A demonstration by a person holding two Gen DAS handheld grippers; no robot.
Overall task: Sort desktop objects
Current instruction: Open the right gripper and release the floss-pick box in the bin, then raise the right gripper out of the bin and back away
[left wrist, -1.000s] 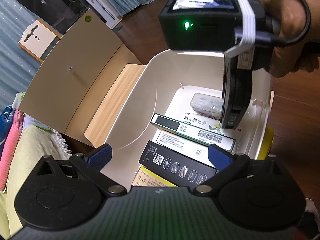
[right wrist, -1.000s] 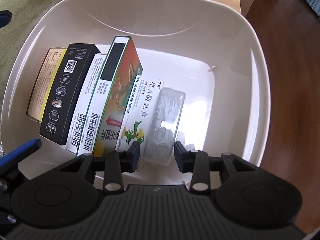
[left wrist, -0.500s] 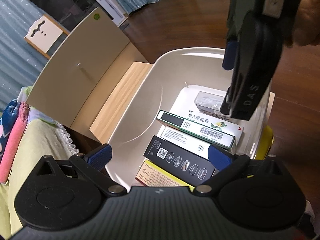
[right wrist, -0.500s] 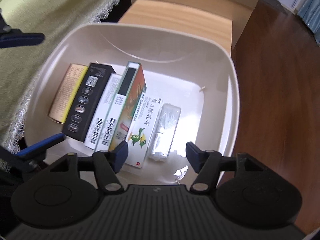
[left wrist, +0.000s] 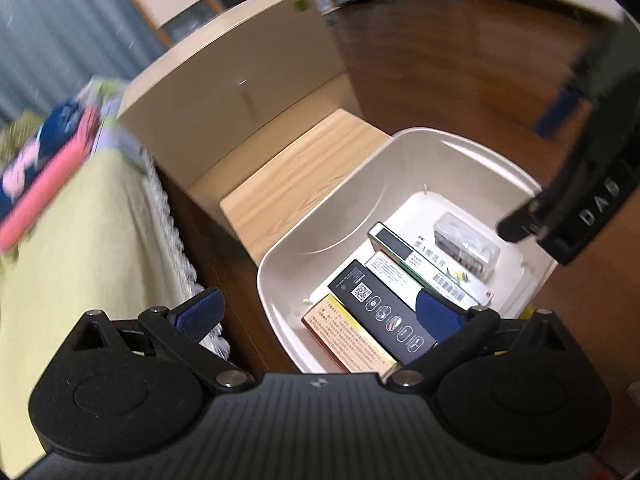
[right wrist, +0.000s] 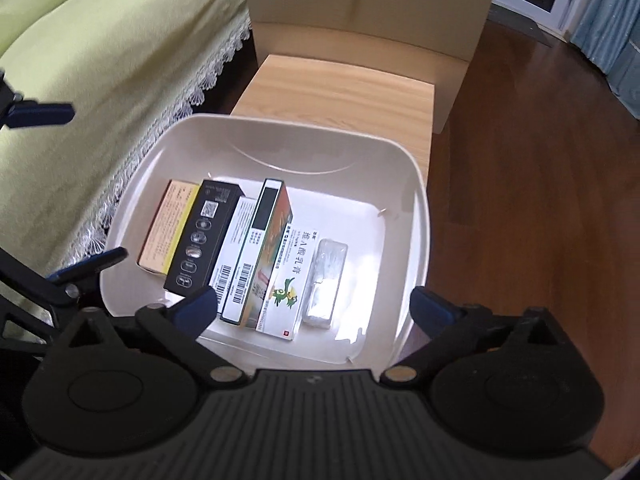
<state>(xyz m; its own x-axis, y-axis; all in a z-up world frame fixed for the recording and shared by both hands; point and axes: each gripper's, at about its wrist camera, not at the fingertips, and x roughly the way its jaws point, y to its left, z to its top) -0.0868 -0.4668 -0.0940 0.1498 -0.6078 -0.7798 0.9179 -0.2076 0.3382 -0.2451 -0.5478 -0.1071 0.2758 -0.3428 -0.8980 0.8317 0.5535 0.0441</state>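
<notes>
Right gripper [right wrist: 312, 304] risen, opening, off clear case [right wrist: 325, 282]; arm lettering "DAS".

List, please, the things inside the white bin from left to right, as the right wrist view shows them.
Yellow box → black box → white barcode box → green-and-orange box → white box with a green bird → clear plastic case.

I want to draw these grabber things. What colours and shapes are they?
Both are black plastic. The right gripper has a ribbed grey-black body, two round discs, silver screws and blue fingers. The left gripper looks the same, and the right one's side carries white letters.
</notes>
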